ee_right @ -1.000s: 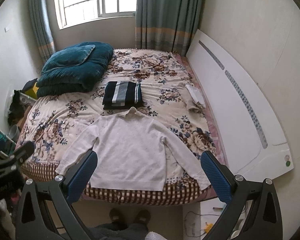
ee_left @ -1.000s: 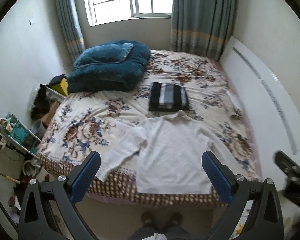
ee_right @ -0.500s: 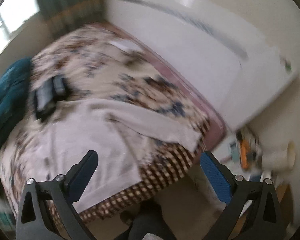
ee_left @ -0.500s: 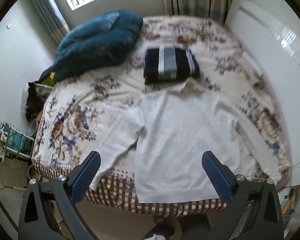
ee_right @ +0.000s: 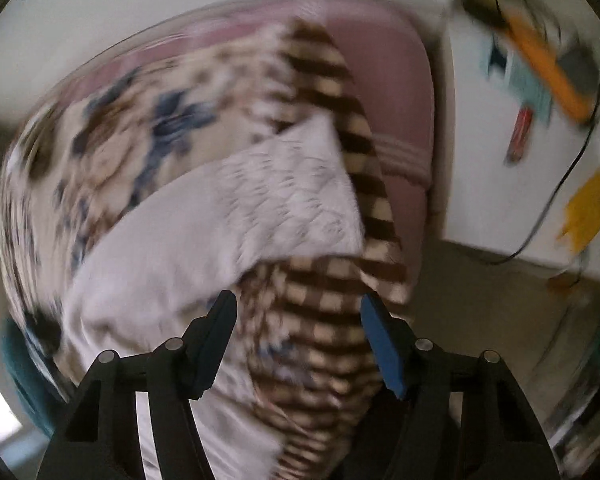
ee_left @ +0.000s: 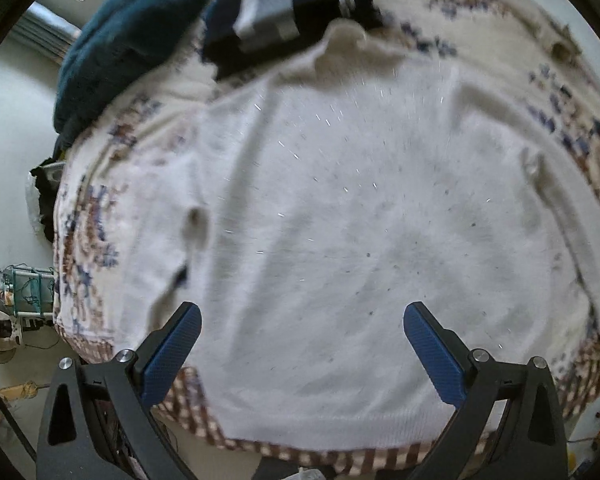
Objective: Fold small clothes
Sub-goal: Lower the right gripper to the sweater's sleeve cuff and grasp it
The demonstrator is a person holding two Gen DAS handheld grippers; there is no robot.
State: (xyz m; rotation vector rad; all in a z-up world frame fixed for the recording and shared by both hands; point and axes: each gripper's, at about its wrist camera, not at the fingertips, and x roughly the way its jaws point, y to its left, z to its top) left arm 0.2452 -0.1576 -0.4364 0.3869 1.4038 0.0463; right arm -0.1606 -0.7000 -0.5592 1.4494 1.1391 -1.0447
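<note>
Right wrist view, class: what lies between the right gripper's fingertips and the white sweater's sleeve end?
Only the checked bedspread border; right gripper, jaws closing on nothing, is short of the sleeve end.

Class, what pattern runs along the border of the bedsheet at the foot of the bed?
Brown-and-cream checks on the bedsheet border, clearest in the right wrist view.

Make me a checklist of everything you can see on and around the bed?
Surface: bed, floral cover.
Job's things: white sweater spread flat; sleeve end at the checked edge.
Clutter: folded striped garment, teal quilt.
Grippers: left tool open above the sweater; right tool closing, pads pressing nothing.
Cables: black cable on the floor.
Surroundings: blurred floor items.
</note>
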